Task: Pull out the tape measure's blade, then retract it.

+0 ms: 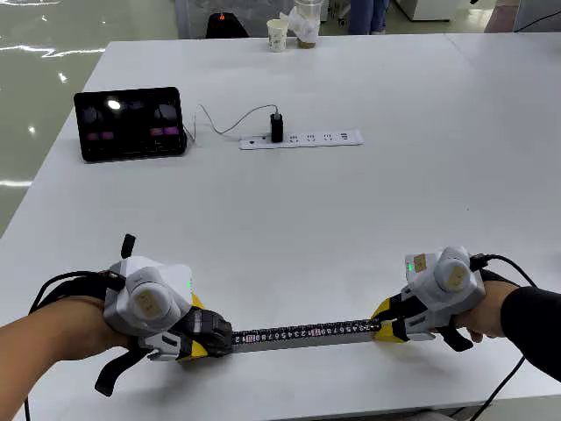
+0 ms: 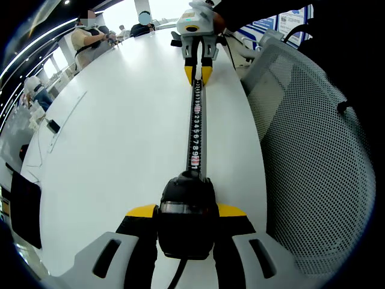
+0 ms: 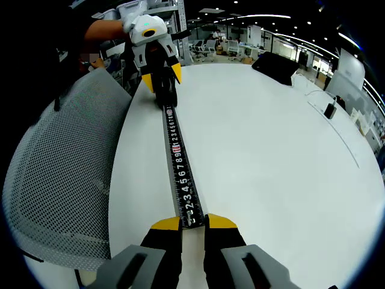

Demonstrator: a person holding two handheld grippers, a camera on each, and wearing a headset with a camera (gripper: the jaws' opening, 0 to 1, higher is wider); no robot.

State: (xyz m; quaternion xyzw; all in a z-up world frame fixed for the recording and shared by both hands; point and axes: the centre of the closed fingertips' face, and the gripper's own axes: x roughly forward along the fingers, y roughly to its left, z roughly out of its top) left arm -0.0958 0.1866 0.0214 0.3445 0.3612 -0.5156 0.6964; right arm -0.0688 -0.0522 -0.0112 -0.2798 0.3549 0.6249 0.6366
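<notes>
Tape measure blade (image 1: pixel 307 332) stretched between grippers
Left gripper (image 1: pixel 203 340) clamps the rigid case (image 2: pixel 187 208); right gripper (image 3: pixel 192 224) pinches the blade's thin, springy, likely slick tip

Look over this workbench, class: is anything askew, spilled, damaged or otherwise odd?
Nothing stands out. The blade runs straight along the table from the tape case in the left gripper to the right gripper pinching its tip. The tablet, power strip and paper cup sit tidy, nothing spilled.

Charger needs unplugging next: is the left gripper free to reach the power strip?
Probably not: the left gripper holds the tape measure, blade stretched to the right gripper, and the power strip lies far off.
</notes>
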